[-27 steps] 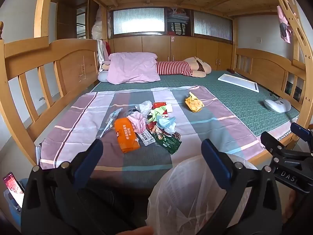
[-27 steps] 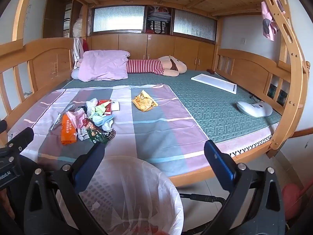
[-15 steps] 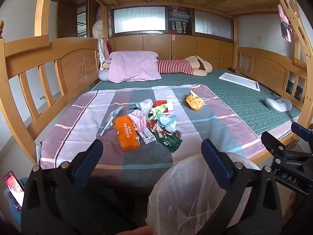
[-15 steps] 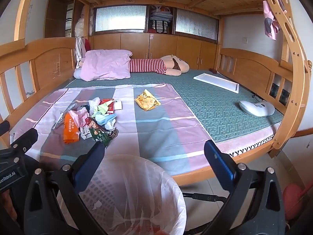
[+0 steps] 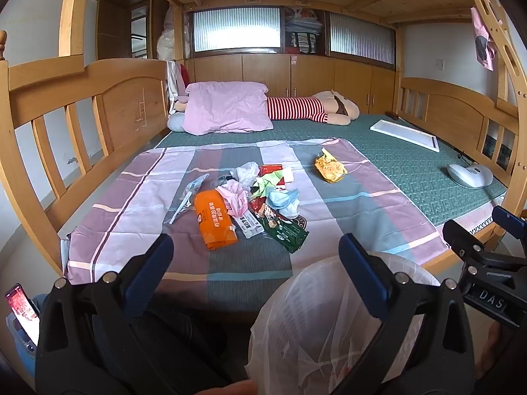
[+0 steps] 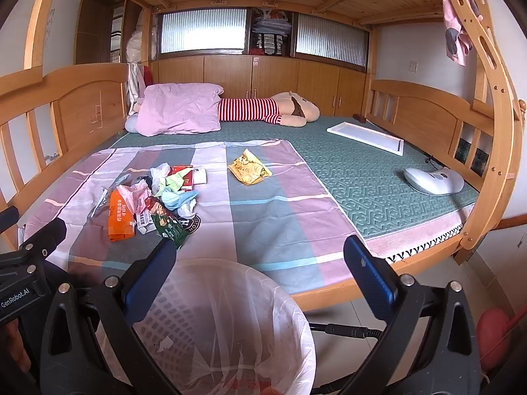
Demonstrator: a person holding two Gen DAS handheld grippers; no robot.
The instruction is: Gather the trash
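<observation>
Both grippers, the left gripper and the right gripper, have their fingers spread wide with nothing in them. Most of the trash lies in a heap on the striped sheet on the bed, and a yellow wrapper lies apart from it. Right below the grippers stands a bin with a white bag inside.

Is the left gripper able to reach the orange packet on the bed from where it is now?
Probably yes. The left gripper is open and holds nothing, and the orange packet lies at the near edge of the trash pile with only bare sheet in front of it. The bin stands off to the right.
</observation>
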